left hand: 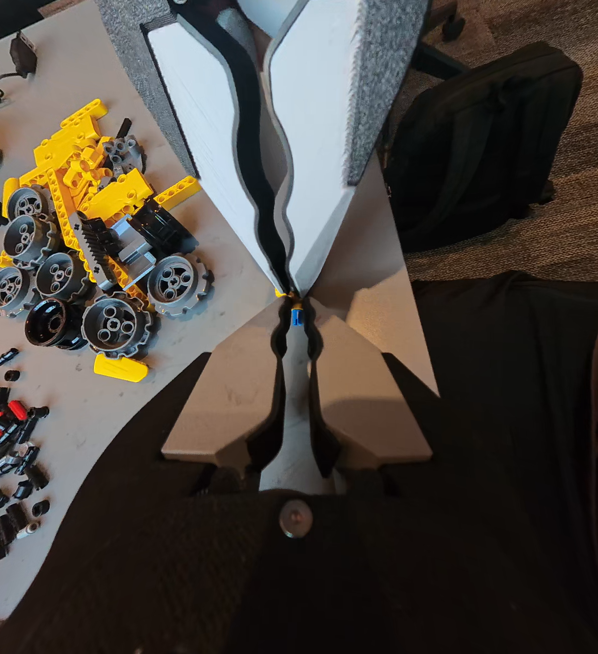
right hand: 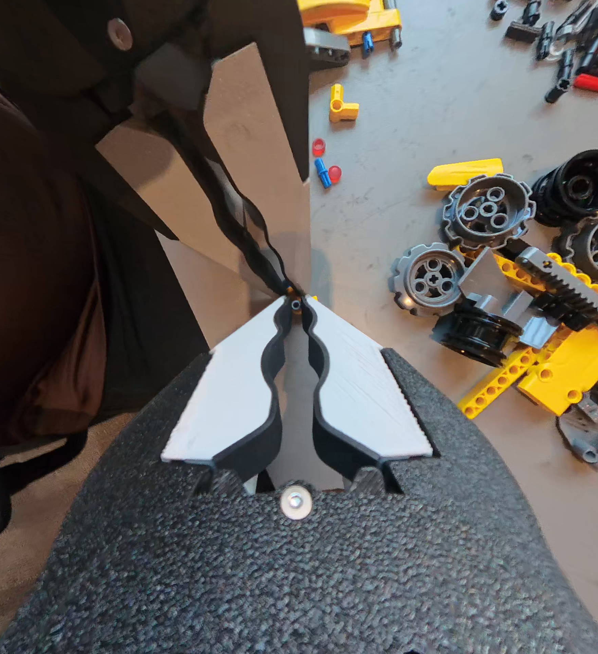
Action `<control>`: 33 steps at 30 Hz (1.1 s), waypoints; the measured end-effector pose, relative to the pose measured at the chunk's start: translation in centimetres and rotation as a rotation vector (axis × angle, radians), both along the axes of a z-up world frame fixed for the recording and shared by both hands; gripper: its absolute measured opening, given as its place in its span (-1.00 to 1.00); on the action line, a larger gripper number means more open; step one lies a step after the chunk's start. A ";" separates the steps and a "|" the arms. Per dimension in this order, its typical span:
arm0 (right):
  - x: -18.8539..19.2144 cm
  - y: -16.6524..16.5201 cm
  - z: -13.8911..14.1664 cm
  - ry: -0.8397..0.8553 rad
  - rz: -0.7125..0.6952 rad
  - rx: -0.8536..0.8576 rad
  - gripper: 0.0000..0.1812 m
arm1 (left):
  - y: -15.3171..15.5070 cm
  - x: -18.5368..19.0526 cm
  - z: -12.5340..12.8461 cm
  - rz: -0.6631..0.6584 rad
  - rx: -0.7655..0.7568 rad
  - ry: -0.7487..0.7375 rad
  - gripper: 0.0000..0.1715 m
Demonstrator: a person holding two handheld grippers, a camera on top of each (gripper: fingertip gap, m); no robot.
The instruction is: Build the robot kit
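My left gripper [left hand: 295,311], with tan fingers, is shut on a small blue pin [left hand: 296,316] at its tips. My right gripper [right hand: 295,306], with white fingers, is shut on a small yellow piece [right hand: 312,298]; a round pin end shows between its tips. The two grippers meet tip to tip above the table's near edge. The right gripper also shows in the left wrist view [left hand: 292,288], coming from the top. The left gripper also shows in the right wrist view [right hand: 290,286], coming from the upper left. How the pin and yellow piece join is hidden by the tips.
A partly built yellow vehicle with several grey toothed wheels [left hand: 88,219] [right hand: 538,318] lies on the grey table [left hand: 219,247]. Loose black and red pieces [left hand: 3,442] lie beside it. A yellow connector [right hand: 340,106], a blue pin [right hand: 322,171] and red studs lie apart. A black backpack [left hand: 485,141] sits on the carpet. Both grippers' tips are roughly 11 cm from the yellow connector [right hand: 340,106].
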State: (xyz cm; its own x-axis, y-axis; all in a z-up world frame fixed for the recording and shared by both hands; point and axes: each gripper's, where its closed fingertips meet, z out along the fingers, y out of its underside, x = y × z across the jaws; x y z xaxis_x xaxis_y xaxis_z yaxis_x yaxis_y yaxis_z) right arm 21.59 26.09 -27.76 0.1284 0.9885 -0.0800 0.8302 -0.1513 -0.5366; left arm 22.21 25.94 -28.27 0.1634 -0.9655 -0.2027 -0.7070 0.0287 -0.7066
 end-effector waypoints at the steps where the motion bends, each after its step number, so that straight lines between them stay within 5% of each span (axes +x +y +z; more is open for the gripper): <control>1: -0.1 0.1 0.3 0.041 -0.013 -0.012 -0.95 | 0.0 0.0 0.0 0.000 0.002 0.000 -0.96; 5: -0.2 0.5 2.3 0.205 -0.088 -0.072 -1.00 | 0.0 0.0 0.0 0.000 0.002 0.000 -0.96; 25: 0.0 0.1 -0.1 0.059 -0.018 0.055 -1.00 | 0.1 0.1 -0.1 0.004 -0.013 0.002 -0.96; 33: 0.5 1.0 4.1 0.446 -0.239 -0.136 -1.00 | 0.0 0.1 0.0 0.017 0.012 0.009 -0.96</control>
